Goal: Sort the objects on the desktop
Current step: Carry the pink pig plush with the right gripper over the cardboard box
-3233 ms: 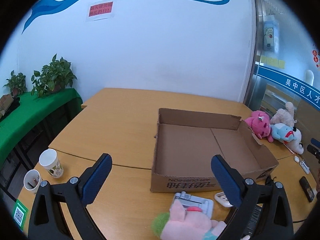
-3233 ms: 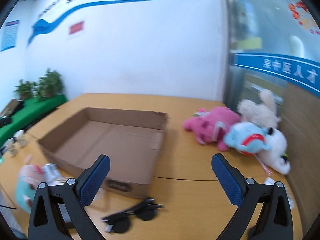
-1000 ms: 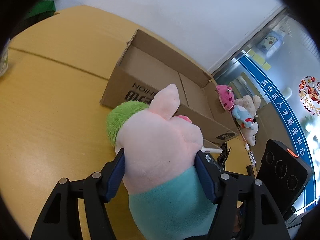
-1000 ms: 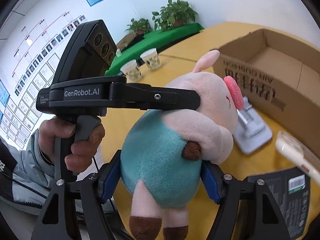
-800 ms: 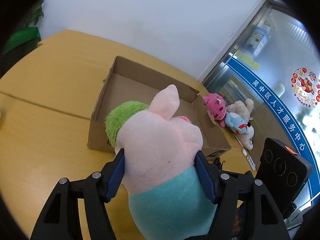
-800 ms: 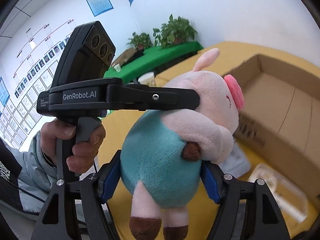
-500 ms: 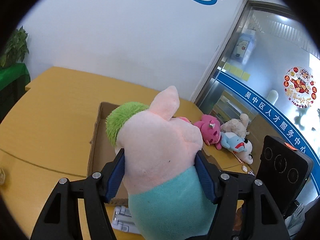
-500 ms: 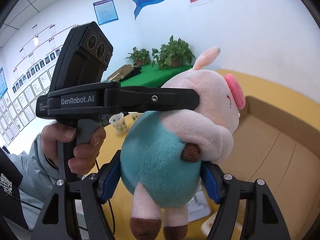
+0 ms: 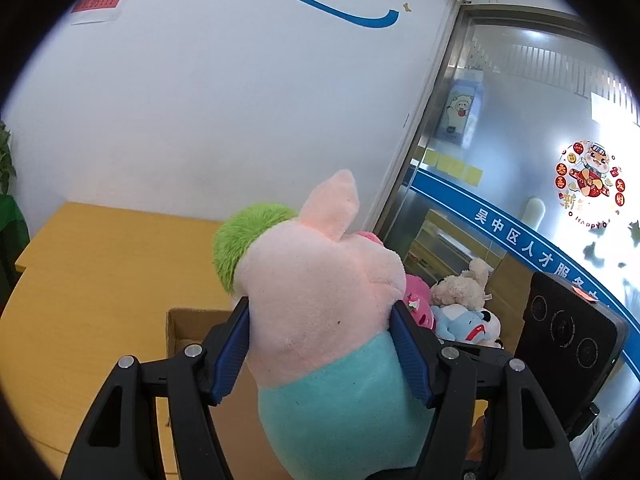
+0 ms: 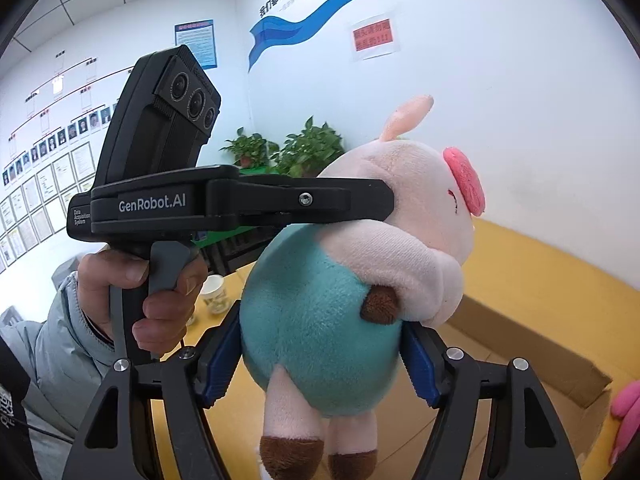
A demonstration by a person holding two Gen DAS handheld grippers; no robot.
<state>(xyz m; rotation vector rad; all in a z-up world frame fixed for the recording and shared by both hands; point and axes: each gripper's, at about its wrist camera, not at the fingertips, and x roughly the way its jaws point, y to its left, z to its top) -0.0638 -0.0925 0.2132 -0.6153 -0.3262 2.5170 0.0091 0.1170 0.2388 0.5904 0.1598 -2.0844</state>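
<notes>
Currently both claws are clamped on one item: a soft pink plush pig with a teal body and green tuft (image 9: 320, 300). The left claw (image 9: 320, 344) presses its blue pads against the pig's neck, at frame centre. The right claw (image 10: 320, 356) presses its pads against the teal belly, lower centre of its frame. The pig hangs clear of the yellow wooden bench (image 9: 80, 280), long axis upright, head at top, brown-tipped feet at bottom.

The open brown cardboard box (image 10: 540, 344) lies below and beyond the pig: lower right in the right wrist view, lower left behind the left claw in the other. Judged from this, the coming move is forward and down into the box; neither hand is clearly nearer. A pile of plush toys (image 9: 460, 312) sits past the box.
</notes>
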